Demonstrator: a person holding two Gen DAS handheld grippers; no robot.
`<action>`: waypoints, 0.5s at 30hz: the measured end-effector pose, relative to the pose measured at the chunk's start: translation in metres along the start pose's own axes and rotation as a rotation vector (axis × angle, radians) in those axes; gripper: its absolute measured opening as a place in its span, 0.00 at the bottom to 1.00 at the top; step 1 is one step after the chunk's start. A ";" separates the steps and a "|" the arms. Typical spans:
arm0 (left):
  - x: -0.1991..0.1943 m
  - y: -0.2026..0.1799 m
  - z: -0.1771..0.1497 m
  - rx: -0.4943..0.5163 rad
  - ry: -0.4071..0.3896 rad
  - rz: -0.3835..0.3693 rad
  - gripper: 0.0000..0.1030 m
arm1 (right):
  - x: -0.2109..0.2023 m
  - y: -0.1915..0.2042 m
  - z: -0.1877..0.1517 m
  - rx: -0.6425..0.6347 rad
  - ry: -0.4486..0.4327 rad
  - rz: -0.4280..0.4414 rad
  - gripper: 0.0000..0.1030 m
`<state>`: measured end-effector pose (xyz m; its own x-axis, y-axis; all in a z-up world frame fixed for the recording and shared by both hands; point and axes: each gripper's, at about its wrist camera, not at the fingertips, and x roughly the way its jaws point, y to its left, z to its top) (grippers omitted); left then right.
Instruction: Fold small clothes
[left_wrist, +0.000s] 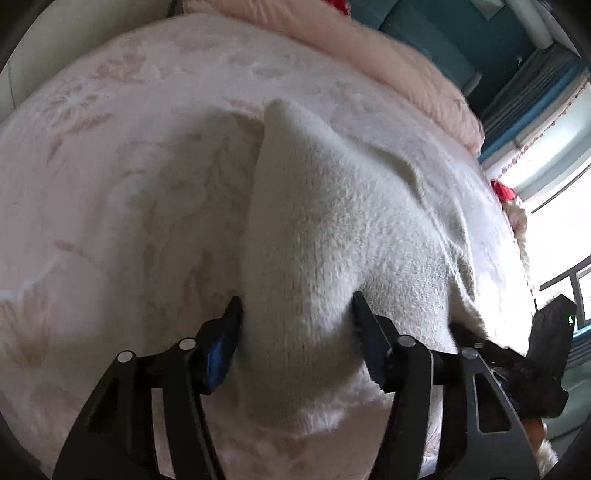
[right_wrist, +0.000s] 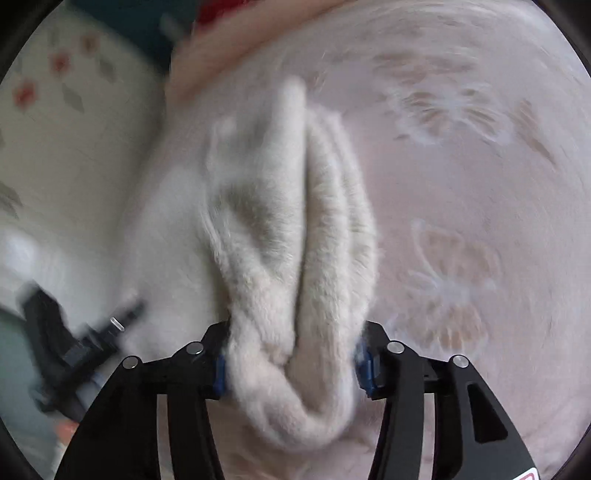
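A white fluffy knit garment (left_wrist: 332, 221) lies bunched on a pale pink bedspread (left_wrist: 129, 147) with a leaf pattern. My left gripper (left_wrist: 295, 317) has its jaws around a thick fold of the garment, which fills the gap between the fingers. My right gripper (right_wrist: 291, 354) is shut on another bunched, doubled fold of the same garment (right_wrist: 295, 221). The right gripper shows at the right edge of the left wrist view (left_wrist: 546, 350); the left gripper shows blurred at the lower left of the right wrist view (right_wrist: 74, 343). The right wrist view is motion-blurred.
A peach quilt (left_wrist: 388, 59) lies bunched at the far side of the bed. Beyond it stand teal furniture (left_wrist: 443, 37) and a bright window with curtains (left_wrist: 554, 166). A red and blond thing (left_wrist: 509, 206) sits at the bed's right edge.
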<state>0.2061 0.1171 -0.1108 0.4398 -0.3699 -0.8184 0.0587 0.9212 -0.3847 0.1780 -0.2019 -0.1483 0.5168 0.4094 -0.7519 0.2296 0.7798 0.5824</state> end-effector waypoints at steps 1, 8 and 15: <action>-0.006 -0.005 0.000 0.019 -0.011 0.028 0.58 | -0.012 0.003 0.000 0.002 -0.030 -0.011 0.50; -0.023 -0.044 0.000 0.209 -0.029 0.180 0.58 | -0.065 0.072 0.001 -0.268 -0.206 -0.118 0.04; -0.014 -0.044 0.000 0.202 -0.007 0.225 0.58 | -0.015 0.065 -0.021 -0.331 -0.034 -0.242 0.02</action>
<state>0.1972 0.0817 -0.0830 0.4683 -0.1537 -0.8701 0.1356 0.9856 -0.1011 0.1675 -0.1474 -0.1058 0.5085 0.1843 -0.8411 0.0725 0.9642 0.2551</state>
